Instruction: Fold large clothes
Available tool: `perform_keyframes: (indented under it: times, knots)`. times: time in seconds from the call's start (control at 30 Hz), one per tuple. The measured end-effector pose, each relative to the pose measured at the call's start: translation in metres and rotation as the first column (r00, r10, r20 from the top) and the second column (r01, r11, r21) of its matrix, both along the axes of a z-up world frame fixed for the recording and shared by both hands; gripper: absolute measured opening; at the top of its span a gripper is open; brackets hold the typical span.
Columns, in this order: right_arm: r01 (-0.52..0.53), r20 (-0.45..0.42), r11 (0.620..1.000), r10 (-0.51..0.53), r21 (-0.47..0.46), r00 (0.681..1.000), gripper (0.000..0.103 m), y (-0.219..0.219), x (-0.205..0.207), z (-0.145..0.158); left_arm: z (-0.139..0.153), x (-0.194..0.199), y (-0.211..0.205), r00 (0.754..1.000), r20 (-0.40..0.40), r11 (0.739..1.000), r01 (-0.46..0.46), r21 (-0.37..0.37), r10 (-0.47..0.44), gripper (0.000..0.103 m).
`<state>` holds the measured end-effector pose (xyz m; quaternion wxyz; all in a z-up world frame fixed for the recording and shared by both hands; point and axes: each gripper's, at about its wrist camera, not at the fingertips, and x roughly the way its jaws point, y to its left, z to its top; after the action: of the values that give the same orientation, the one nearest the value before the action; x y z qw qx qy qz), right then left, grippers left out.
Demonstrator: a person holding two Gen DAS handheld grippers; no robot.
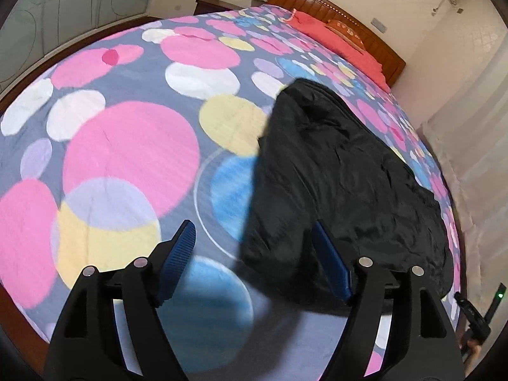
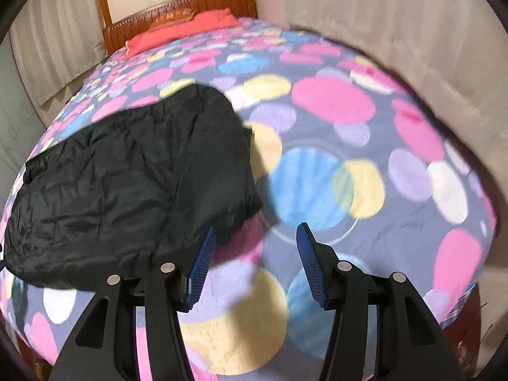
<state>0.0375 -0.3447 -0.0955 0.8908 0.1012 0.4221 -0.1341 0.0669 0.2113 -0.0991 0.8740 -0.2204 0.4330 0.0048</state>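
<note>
A black padded jacket (image 1: 343,177) lies folded in a long bundle on the bed, right of centre in the left wrist view. My left gripper (image 1: 254,231) hangs above its near left edge, jaws wide apart, nothing between the blue pads (image 1: 179,254). In the right wrist view the same jacket (image 2: 127,184) fills the left half. My right gripper (image 2: 255,235) sits just past the jacket's near right corner, open, with only bedspread between its blue pads (image 2: 312,266).
A bedspread (image 1: 127,146) with pink, blue, yellow and white circles covers the bed. A red pillow (image 2: 190,28) and wooden headboard (image 2: 181,9) stand at the far end. Curtains (image 2: 397,31) hang close along the bed's right side. A dark handheld device with a green light (image 1: 495,298) shows at the right edge.
</note>
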Motion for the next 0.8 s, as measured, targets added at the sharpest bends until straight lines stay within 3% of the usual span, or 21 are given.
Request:
perform_keyframes:
  times: [0.23, 0.43, 0.57, 0.67, 0.8]
  knots:
    - [-0.170, 0.056, 0.985, 0.171, -0.022, 0.984, 0.053, 0.067, 0.044, 0.022, 0.005, 0.035, 0.004, 0.999, -0.012, 0.999, 0.035, 0.002, -0.035, 0.078]
    - [-0.302, 0.049, 0.953, 0.303, -0.020, 0.952, 0.053, 0.150, 0.108, 0.014, 0.007, 0.059, -0.008, 0.997, -0.018, 0.997, 0.069, 0.027, -0.069, 0.078]
    - [-0.311, 0.023, 0.949, 0.312, -0.042, 0.950, 0.053, 0.183, 0.136, -0.001, 0.005, 0.072, -0.014, 0.996, -0.027, 0.994, 0.088, 0.058, -0.087, 0.079]
    - [-0.304, -0.051, 0.950, 0.301, -0.072, 0.952, 0.053, 0.196, 0.153, -0.028, -0.003, 0.081, -0.016, 0.995, -0.048, 0.994, 0.095, 0.055, -0.092, 0.079]
    - [-0.295, -0.048, 0.950, 0.291, -0.103, 0.955, 0.054, 0.200, 0.155, -0.044, -0.011, 0.091, -0.019, 0.993, -0.067, 0.994, 0.104, 0.044, -0.101, 0.079]
